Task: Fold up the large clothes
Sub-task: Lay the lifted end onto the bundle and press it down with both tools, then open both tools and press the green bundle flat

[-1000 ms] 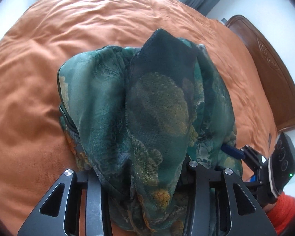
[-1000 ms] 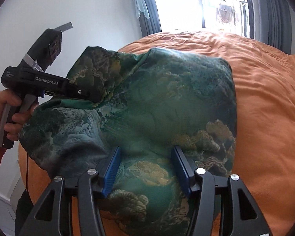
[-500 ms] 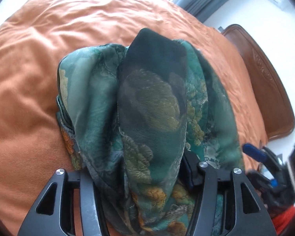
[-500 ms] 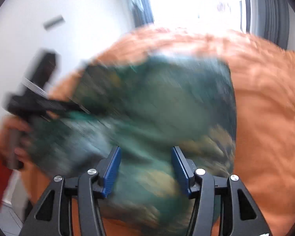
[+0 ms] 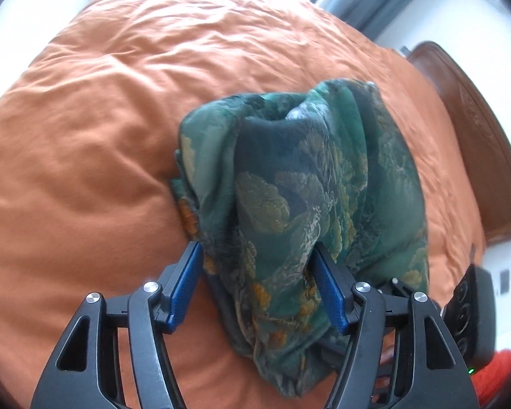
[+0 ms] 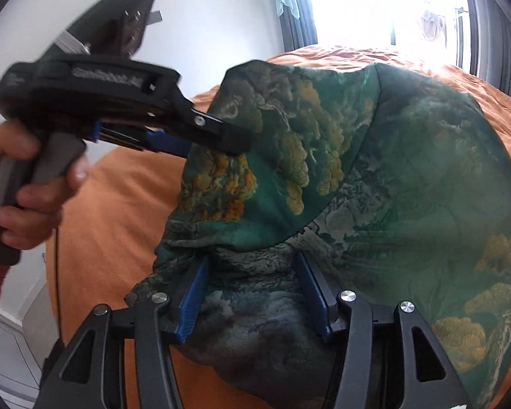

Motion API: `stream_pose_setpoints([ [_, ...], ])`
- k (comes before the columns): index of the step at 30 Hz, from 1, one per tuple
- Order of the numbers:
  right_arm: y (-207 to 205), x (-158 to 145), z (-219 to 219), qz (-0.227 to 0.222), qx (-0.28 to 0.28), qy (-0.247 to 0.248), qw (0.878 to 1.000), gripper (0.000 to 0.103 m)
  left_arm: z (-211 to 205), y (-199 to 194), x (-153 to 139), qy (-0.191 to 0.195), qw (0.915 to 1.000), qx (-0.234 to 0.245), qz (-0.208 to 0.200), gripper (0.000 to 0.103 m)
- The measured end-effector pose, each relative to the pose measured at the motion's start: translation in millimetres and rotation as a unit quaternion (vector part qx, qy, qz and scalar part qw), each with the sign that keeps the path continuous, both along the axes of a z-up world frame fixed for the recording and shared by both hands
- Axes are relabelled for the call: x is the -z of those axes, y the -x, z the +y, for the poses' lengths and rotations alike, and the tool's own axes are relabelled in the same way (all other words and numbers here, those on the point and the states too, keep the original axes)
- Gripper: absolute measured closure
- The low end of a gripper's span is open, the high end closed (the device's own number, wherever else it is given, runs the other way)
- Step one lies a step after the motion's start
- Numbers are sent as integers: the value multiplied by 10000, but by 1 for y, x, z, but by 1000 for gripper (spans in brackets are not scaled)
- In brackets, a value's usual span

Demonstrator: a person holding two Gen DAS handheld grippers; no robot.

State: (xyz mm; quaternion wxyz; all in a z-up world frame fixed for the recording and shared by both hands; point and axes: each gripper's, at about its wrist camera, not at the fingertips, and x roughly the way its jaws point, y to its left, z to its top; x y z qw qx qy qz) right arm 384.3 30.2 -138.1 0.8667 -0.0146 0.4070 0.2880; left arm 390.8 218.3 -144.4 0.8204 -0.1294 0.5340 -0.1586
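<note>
Silky green printed garment (image 5: 299, 184), bunched; left hand-held gripper (image 5: 255, 262) opening around fold; right (image 6: 252, 269) half-open astride cloth.

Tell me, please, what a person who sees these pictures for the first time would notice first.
First comes the green patterned garment, bunched in a heap in the middle of the orange bedspread. Next, the left hand-held gripper has a fold of this cloth between its blue pads while its jaws are opening. The right hand-held gripper also has cloth between its pads, near the heap's front edge.

Left tool (image 5: 259, 286) jaws opening, green patterned garment (image 5: 299, 201) bunched between them, orange bedspread (image 5: 102, 129), wooden headboard (image 5: 473, 136)
</note>
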Motion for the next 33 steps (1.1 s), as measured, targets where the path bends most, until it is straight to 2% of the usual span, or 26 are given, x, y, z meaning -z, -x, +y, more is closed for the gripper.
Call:
stream_pose_setpoints([
  [3, -8, 6, 7, -99, 10, 204, 9997, 48, 5, 0, -1, 65, 9995, -290, -60, 39],
  [6, -5, 4, 13, -257, 81, 294, 9992, 48, 0, -9, 9, 32, 9990, -442, 21, 61],
  [8, 7, -7, 14, -482, 170, 268, 9983, 48, -2, -15, 14, 113, 9986, -511, 43, 61],
  [11, 30, -39, -9, -668, 322, -72, 9972, 48, 3, -20, 16, 253, 9977, -626, 49, 62],
  [14, 59, -71, -62, -994, 741, -605, 9904, 48, 1, -22, 19, 214, 9982, -548, 65, 62],
  [16, 65, -79, -93, -1123, 980, -640, 9868, 48, 0, -23, 22, 200, 9984, -526, 74, 61],
  [17, 64, -77, -100, -1044, 988, -605, 9878, 48, 0, -24, 23, 214, 9983, -535, 85, 61],
  [20, 50, -49, -109, -258, 790, -623, 9946, 48, 0, -24, 29, 251, 9980, -560, 127, 60],
  [22, 51, -26, -105, 36, 730, -533, 9959, 48, -1, -23, 32, 160, 9982, -567, 114, 58],
  [25, 39, -1, -104, 363, 760, -735, 9937, 48, -5, -20, 38, 6, 9983, -579, 77, 55],
  [28, 20, 10, -101, 456, 666, -646, 9946, 50, -13, -19, 41, -248, 9977, -627, -30, 54],
  [31, 18, -4, -102, 350, 658, -526, 9958, 50, -30, -8, 22, -847, 9935, -574, -506, 54],
  [33, 27, -18, -99, 130, 682, -424, 9967, 48, -44, 1, 6, -1280, 9869, -499, -846, 54],
])
